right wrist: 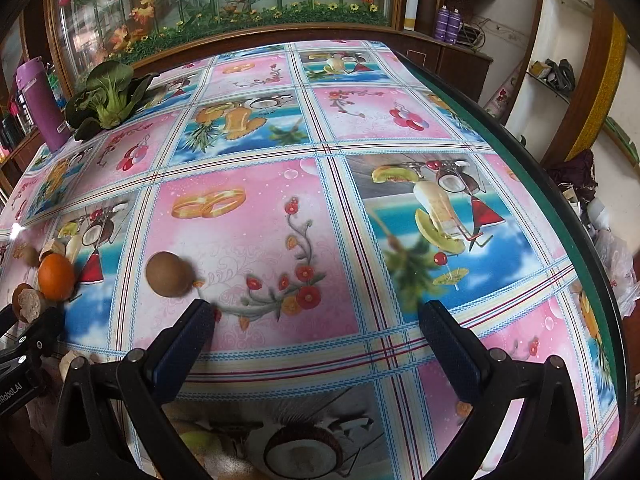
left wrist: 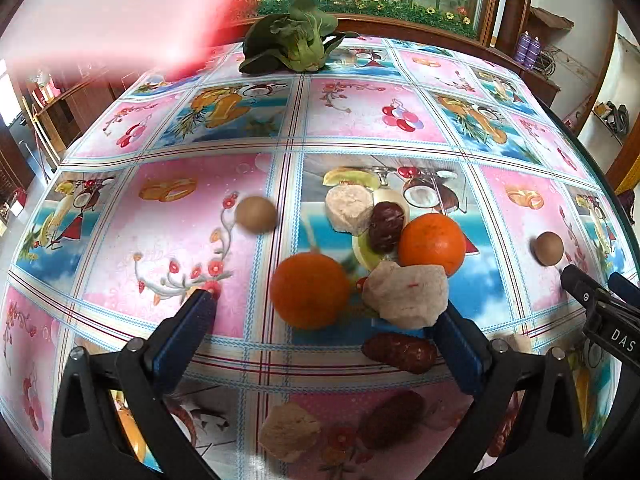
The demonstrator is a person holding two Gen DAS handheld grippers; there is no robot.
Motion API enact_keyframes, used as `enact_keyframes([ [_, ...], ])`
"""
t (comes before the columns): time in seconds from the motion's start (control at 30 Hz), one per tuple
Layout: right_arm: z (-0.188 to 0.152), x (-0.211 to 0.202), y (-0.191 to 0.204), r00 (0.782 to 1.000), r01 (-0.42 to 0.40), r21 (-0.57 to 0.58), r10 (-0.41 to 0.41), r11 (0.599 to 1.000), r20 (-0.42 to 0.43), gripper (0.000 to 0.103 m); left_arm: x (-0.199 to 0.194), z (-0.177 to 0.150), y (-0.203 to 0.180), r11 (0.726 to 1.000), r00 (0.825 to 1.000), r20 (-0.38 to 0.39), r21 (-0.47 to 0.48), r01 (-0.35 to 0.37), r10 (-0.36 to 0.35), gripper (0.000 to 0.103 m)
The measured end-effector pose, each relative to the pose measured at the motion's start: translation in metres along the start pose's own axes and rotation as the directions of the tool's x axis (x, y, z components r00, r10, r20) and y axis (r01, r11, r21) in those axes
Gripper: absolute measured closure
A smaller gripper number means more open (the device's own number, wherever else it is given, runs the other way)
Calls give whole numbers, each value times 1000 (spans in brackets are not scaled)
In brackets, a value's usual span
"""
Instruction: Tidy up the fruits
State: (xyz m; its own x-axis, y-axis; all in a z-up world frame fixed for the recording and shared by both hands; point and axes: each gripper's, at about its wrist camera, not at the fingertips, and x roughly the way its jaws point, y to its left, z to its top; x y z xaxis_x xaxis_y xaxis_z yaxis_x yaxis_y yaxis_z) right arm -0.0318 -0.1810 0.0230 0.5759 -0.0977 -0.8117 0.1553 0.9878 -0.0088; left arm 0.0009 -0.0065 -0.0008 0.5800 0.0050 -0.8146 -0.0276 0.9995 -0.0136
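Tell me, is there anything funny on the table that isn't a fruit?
Yes. A leafy green vegetable lies alone at the table's far edge, away from the oranges and small brown fruits. It looks out of place among fruit. Nothing looks spilled.

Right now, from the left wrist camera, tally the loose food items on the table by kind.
Oranges: 2
Small round brown fruits: 2
Dark red dates: 3
Pale rough chunks: 3
Leafy green vegetable: 1
Total: 11; both grippers are open and empty.
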Motion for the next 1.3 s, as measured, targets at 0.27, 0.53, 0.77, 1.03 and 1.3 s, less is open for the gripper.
enact_keyframes([
  [0.27,0,0,0,1000,0,0,0,1000,0,0,0,-1,0,1000,1000,1,-1,1,-1,0],
  [0.53,0,0,0,1000,0,0,0,1000,0,0,0,0,2,1000,1000,1,-1,1,-1,0],
  [0.77,0,0,0,1000,0,0,0,1000,0,0,0,0,2,1000,1000,2,-1,2,-2,0],
  [1.03,0,0,0,1000,0,0,0,1000,0,0,0,0,2,1000,1000,2,-1,2,-2,0],
  [1.3,1,0,0,1000,2,2,-2,1000,1,0,-1,-1,3,1000,1000,-1,-5,-4,4,0],
])
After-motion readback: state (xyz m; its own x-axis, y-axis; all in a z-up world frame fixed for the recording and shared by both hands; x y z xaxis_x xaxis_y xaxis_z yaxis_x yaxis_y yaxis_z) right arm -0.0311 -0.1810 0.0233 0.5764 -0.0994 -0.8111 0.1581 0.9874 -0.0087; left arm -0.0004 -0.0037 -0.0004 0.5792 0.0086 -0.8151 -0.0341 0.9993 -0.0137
